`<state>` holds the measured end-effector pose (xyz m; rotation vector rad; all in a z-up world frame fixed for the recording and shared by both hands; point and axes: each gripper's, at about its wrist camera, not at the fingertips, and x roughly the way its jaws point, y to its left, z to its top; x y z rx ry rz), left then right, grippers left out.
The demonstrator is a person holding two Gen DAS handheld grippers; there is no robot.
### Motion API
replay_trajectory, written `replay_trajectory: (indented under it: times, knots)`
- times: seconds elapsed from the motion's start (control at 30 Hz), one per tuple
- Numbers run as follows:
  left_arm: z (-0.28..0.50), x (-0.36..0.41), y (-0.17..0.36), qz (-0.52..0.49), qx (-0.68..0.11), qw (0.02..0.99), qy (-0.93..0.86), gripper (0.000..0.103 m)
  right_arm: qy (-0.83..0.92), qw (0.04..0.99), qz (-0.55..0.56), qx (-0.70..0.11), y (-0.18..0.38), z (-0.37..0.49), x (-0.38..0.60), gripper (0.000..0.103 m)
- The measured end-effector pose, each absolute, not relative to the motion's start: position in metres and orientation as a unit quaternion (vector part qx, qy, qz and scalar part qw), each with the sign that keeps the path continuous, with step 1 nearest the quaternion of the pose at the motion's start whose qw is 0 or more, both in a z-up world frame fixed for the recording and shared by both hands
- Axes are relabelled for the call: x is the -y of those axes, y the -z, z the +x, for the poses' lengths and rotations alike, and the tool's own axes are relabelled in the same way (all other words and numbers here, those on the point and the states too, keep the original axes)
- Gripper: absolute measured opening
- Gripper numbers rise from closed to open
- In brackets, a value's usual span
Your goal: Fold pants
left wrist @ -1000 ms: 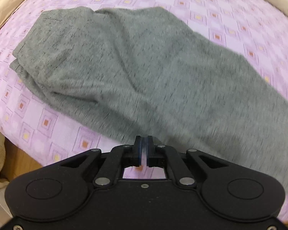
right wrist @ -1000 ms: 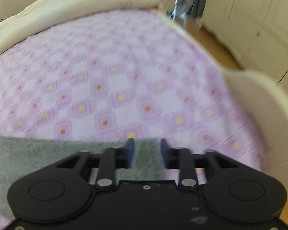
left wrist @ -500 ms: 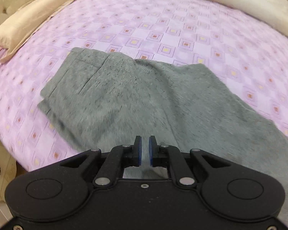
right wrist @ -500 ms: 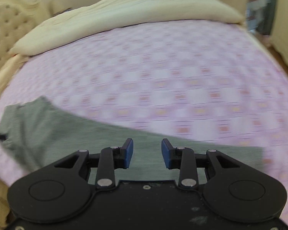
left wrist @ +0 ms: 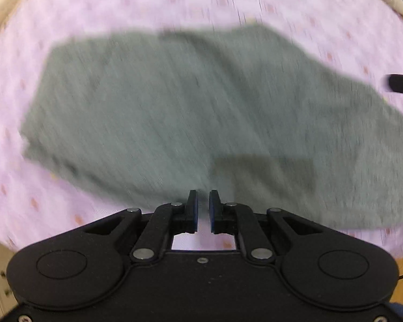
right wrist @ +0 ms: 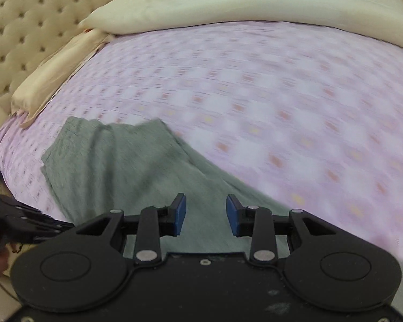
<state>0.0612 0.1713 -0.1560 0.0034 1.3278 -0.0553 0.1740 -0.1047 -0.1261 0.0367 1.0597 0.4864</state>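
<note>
Grey pants lie flat on the purple patterned bed sheet, blurred by motion; they also show in the right wrist view, waist end at the far left. My left gripper hovers over the pants' near edge, slightly open with a narrow gap and holding nothing. My right gripper is open and empty above the pants' leg part. The right gripper's tip shows at the right edge of the left wrist view. The left gripper's body shows at the lower left of the right wrist view.
A cream duvet lies folded across the far side of the bed. A beige pillow rests by the tufted headboard at the left. The bed's near edge runs just below the left gripper.
Both views have swung: the right gripper has turned left toward the headboard and the pants' waist. The left gripper has moved closer over the pants and its fingers have parted slightly.
</note>
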Motion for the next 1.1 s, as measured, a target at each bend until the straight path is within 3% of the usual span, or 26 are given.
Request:
replay_trajectory:
  times: [0.3, 0.77, 0.83, 0.97, 1.1]
  knots:
    - [0.124, -0.231, 0.163, 0.013, -0.603, 0.797, -0.013, 0.016, -0.268, 0.805, -0.045, -0.527, 0.172, 0.245, 0.046, 0.036]
    - [0.105, -0.261, 0.188, -0.025, -0.632, 0.775, -0.019, 0.016, -0.295, 0.784, -0.039, -0.545, 0.201, 0.291, -0.027, 0.037]
    - [0.106, -0.268, 0.188, -0.05, -0.633, 0.773, -0.022, 0.016, -0.306, 0.77, -0.044, -0.559, 0.203, 0.294, -0.037, 0.003]
    - [0.099, -0.281, 0.188, -0.081, -0.626, 0.776, -0.015, 0.017, -0.283, 0.8, -0.075, -0.524, 0.189, 0.301, -0.051, 0.002]
    - [0.096, -0.285, 0.183, -0.078, -0.621, 0.78, -0.003, 0.017, -0.231, 0.804, -0.05, -0.546, 0.21, 0.33, -0.05, 0.001]
